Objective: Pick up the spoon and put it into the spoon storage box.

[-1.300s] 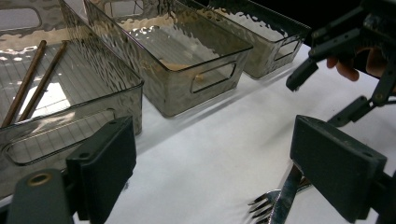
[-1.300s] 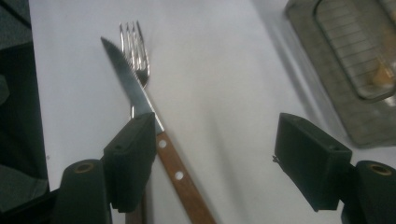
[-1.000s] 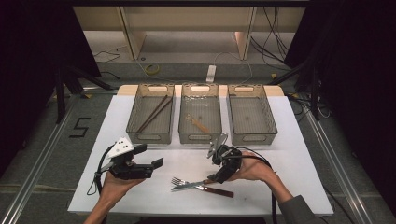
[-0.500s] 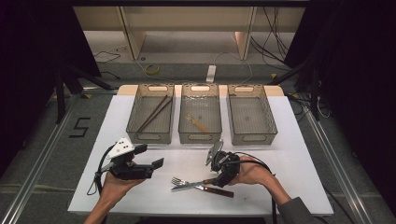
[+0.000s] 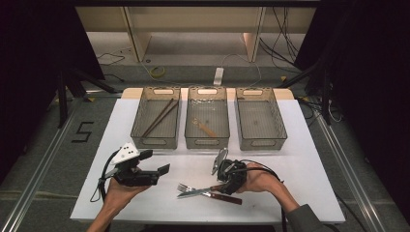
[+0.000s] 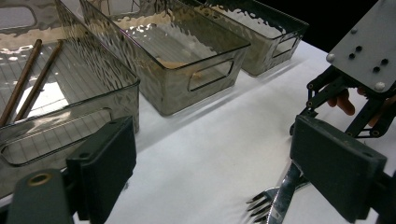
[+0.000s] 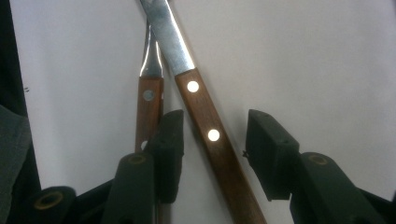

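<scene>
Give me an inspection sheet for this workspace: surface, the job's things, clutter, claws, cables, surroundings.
Surface: white table, mostly bare.
Job's things: knife and fork, wooden handles, lying crossed near the front edge.
Clutter: three clear bins in a row; chopsticks in the left one, a wooden piece in the middle one.
Claws: right claw straddles the knife handle, has just been closing, pads not yet pressing; left claw open, holds nothing.
Cables: one trails from each claw; more lie on the floor behind.
Surroundings: dark curtains, wooden shelf beyond the table.

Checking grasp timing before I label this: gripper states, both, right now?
Left gripper: open, holding nothing, above the table.
Right gripper: jaws have just been closing around the knife handle; pads not yet on it, so open. Fork handle lies outside.
</scene>
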{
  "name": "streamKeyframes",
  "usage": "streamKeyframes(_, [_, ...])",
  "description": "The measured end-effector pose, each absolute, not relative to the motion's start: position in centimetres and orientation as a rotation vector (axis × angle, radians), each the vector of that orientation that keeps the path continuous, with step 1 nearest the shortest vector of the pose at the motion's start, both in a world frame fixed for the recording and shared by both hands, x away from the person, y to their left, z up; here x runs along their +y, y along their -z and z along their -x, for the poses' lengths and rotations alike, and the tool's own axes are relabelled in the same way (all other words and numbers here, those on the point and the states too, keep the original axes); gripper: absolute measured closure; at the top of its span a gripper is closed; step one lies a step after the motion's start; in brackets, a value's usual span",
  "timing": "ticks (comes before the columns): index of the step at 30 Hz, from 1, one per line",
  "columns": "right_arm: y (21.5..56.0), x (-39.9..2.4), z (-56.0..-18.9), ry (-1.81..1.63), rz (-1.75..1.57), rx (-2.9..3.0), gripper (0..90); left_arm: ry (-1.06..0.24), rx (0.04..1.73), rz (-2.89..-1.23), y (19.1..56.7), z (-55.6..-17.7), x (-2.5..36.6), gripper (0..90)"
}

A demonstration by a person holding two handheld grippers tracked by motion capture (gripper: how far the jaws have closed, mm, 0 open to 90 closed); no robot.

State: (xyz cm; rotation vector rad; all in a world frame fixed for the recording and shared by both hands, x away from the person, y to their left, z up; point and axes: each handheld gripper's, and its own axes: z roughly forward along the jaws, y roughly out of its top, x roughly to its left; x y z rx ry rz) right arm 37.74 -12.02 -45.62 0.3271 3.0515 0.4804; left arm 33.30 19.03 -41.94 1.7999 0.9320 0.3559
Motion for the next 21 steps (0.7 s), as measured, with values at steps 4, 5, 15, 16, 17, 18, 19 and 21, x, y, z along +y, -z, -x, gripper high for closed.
streamKeyframes(4, [45.71, -11.91, -37.66, -0.467, -0.329, 3.066, 60.0, -0.359, 0.931, -1.804, 41.98, -33.32, 19.01, 13.9])
streamKeyframes(5, [45.72, -11.87, -37.65, -0.468, -0.316, 3.073, 60.5, -0.358, 0.932, -1.803, 41.97, -33.33, 19.0, 13.9])
streamKeyframes(15, [45.98, -11.53, -37.53, -0.423, -0.276, 3.067, 65.1, -0.361, 0.931, -1.806, 41.98, -33.32, 18.99, 13.9])
streamKeyframes(16, [45.98, -11.52, -37.52, -0.422, -0.274, 3.067, 65.4, -0.361, 0.929, -1.809, 41.96, -33.31, 18.99, 13.9])
streamKeyframes(17, [46.01, -11.54, -37.54, -0.424, -0.26, 3.065, 66.0, -0.362, 0.929, -1.808, 41.96, -33.31, 18.98, 13.9])
streamKeyframes(18, [46.02, -11.5, -37.49, -0.431, -0.272, 3.063, 66.7, -0.362, 0.929, -1.809, 41.97, -33.3, 18.97, 13.9])
streamKeyframes(19, [46.0, -11.45, -37.44, -0.424, -0.267, 3.06, 67.0, -0.363, 0.929, -1.81, 41.97, -33.3, 18.97, 13.9])
streamKeyframes(21, [46.02, -11.39, -37.29, -0.417, -0.245, 3.055, 68.1, -0.363, 0.929, -1.808, 41.96, -33.29, 18.97, 13.9])
